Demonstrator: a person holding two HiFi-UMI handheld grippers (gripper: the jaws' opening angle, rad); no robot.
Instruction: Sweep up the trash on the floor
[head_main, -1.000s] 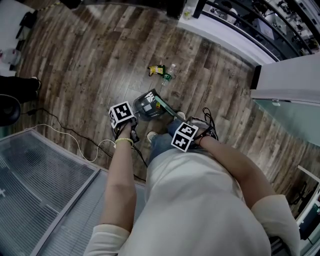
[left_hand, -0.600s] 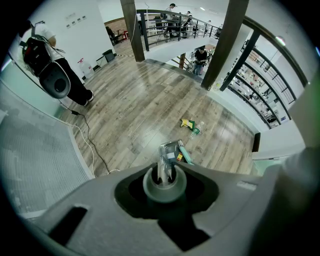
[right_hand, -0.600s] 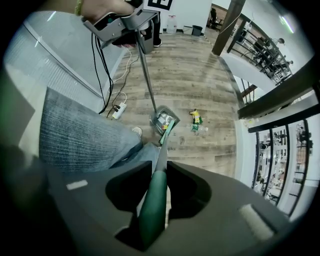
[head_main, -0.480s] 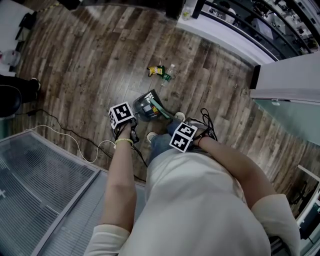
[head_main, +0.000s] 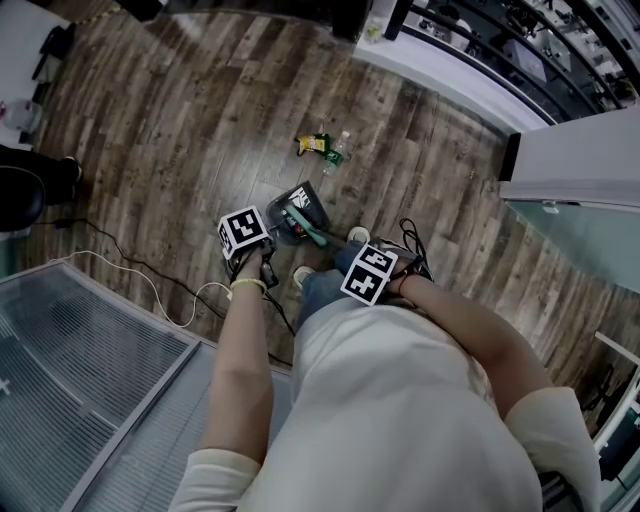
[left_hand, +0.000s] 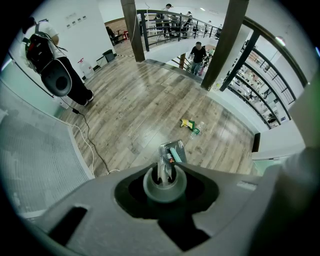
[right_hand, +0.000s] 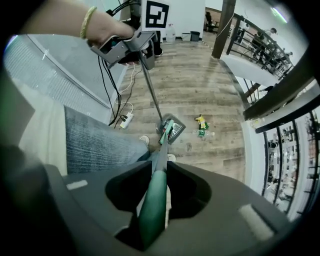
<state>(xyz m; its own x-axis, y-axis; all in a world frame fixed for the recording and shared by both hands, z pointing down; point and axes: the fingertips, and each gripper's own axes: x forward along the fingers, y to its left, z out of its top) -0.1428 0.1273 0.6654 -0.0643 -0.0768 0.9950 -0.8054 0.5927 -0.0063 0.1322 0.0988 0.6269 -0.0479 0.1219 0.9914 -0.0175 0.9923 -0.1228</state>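
Observation:
The trash is a yellow-green wrapper (head_main: 314, 142) (left_hand: 188, 123) (right_hand: 201, 121) and a clear plastic bottle (head_main: 338, 150) (left_hand: 196, 130) (right_hand: 205, 133), lying together on the wood floor. A dark dustpan (head_main: 299, 207) (left_hand: 173, 151) (right_hand: 174, 131) stands a short way on my side of them. My left gripper (head_main: 250, 240) (left_hand: 165, 176) is shut on the dustpan's long metal handle (right_hand: 150, 87). My right gripper (head_main: 370, 275) (right_hand: 156, 197) is shut on the green broom handle (right_hand: 159, 165). The broom's head (head_main: 313, 233) rests at the dustpan.
A white cable (head_main: 150, 270) and a power strip (right_hand: 125, 120) lie on the floor at my left, beside a glass panel (head_main: 80, 390). A person in black (head_main: 30, 185) stands at far left. A white ledge with a railing (head_main: 460, 70) borders the floor beyond the trash.
The dustpan has tipped more upright and shifted slightly toward the trash. The broom head has slid back toward my feet. Both grippers keep their hold.

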